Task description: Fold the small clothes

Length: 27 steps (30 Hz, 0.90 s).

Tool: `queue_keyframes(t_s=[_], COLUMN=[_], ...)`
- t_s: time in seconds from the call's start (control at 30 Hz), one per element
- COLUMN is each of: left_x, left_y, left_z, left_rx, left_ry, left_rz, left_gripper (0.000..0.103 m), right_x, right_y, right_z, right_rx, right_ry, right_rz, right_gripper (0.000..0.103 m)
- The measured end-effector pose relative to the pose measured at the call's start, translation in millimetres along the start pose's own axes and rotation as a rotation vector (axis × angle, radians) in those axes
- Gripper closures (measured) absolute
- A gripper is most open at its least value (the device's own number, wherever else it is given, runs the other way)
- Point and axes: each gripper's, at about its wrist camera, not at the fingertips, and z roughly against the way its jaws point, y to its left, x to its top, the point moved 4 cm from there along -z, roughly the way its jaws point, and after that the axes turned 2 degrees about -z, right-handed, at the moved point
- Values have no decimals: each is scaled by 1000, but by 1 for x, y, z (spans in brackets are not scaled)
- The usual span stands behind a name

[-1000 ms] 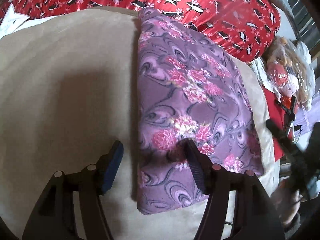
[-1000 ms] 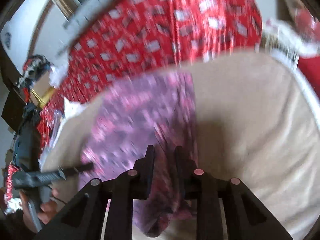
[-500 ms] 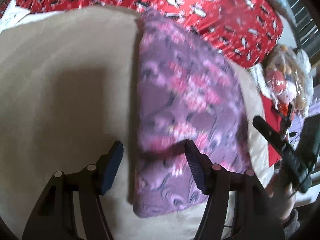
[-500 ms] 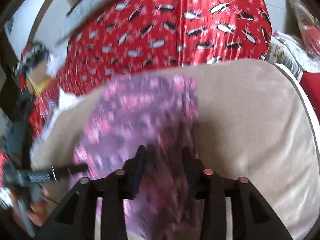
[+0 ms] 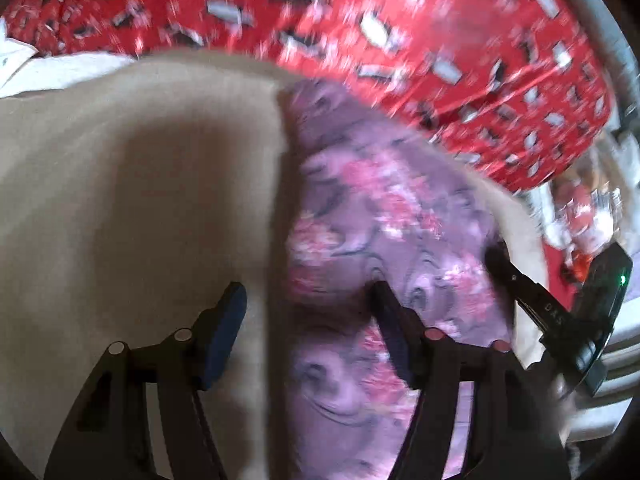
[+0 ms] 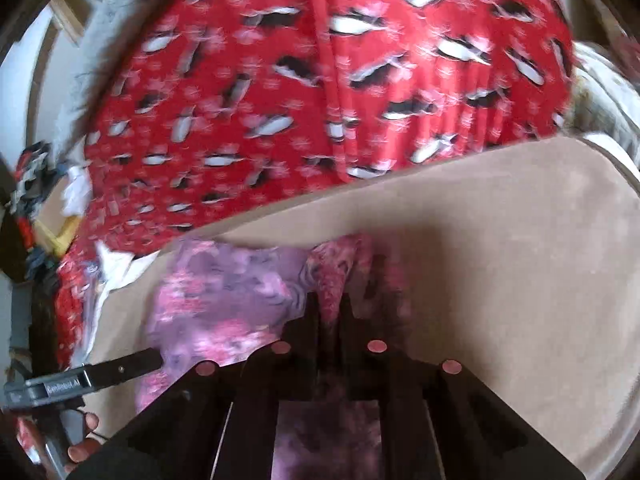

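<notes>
A purple floral garment [image 5: 384, 216] lies folded lengthwise on a beige cushion [image 5: 140, 200]. My left gripper [image 5: 308, 300] is open, its jaws straddling the garment's left edge near its near end, the right finger [image 5: 390, 320] resting on the cloth. My right gripper [image 6: 330, 300] is shut on the garment [image 6: 224, 288], pinching a raised fold of it and lifting the near end off the cushion [image 6: 520, 260]. In the left wrist view the right gripper [image 5: 560, 312] shows at the garment's right edge; in the right wrist view the left gripper [image 6: 92, 380] shows at lower left.
A red blanket with a penguin print [image 5: 400, 32] [image 6: 320, 80] covers the area behind the cushion. White cloth [image 5: 16, 56] lies at the far left. A doll [image 5: 580, 212] and clutter sit to the right of the cushion.
My right gripper has closed on the garment's near end and carried it up and forward, bunching the cloth. My left gripper has stayed open and moved in closer over the garment.
</notes>
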Motion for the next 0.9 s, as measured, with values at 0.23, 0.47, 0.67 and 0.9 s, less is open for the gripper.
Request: queue_keyframes(t_s=[0.23,0.47,0.67,0.9], left_x=[-24,-47,-53,-62], left_y=[6,0,25,-6], left_z=[33,29,35,13], left_rx=[-68,-29,-130,-234], left_ry=[-74,-35,-12,38], left_rz=[-2,-45,44,0], left_gripper=[34,35,35,23], right_x=[-5,-39,-38,-64], right_y=[16,33,-20,-31], right_z=[37,32,61,33], right_rx=[51,-23,79,293], right_ry=[-81,7,-22,38], right_rz=[79,284,-1,-115], right_gripper=[82,81,44,11])
